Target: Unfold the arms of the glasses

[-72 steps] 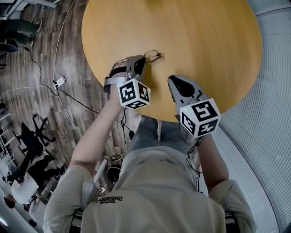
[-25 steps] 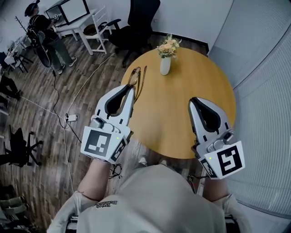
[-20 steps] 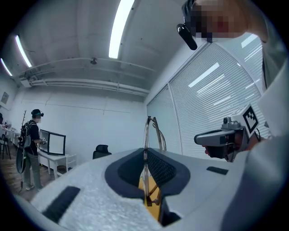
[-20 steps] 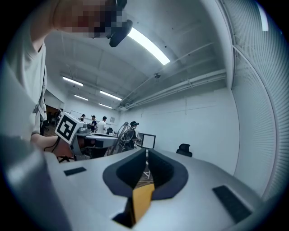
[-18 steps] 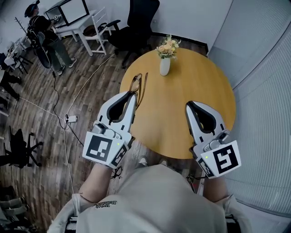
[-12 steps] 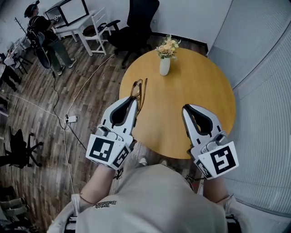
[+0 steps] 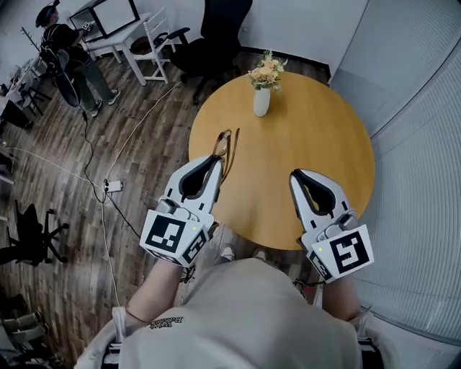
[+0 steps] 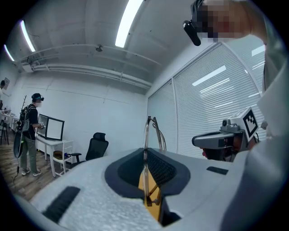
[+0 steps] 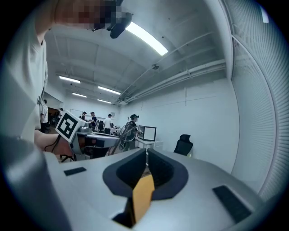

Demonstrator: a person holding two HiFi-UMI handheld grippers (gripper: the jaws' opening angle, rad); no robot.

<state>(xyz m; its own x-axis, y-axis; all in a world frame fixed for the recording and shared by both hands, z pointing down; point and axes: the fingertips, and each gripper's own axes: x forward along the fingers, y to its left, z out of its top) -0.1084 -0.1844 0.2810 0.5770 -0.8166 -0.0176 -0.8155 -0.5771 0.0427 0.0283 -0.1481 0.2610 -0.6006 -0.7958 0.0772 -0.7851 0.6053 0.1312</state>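
Thin brown-framed glasses point(image 7: 223, 144) stand edge-on in the grip of the left tongs point(image 7: 216, 161), whose tips are pressed together on the lower part of the frame. In the left gripper view the frame rises straight up from the dark pads, with the curved ends of the arms just beside it. From the head view the glasses show over the left edge of the round wooden table point(image 7: 310, 137); whether they touch it cannot be told. The right tongs point(image 7: 296, 175) are held near the table's near edge, well apart from the glasses, with their tips closed on each other and nothing between them. The two tongs point the same way, away from the person, each with its marker cube toward the body. At the far side of the table stands a white vase point(image 7: 261, 102) with pale flowers. Beyond it, on the wooden floor, are a black office chair point(image 7: 216, 32), a white chair point(image 7: 153, 45) and a desk with a monitor point(image 7: 115, 14), where a person point(image 7: 65, 47) stands.
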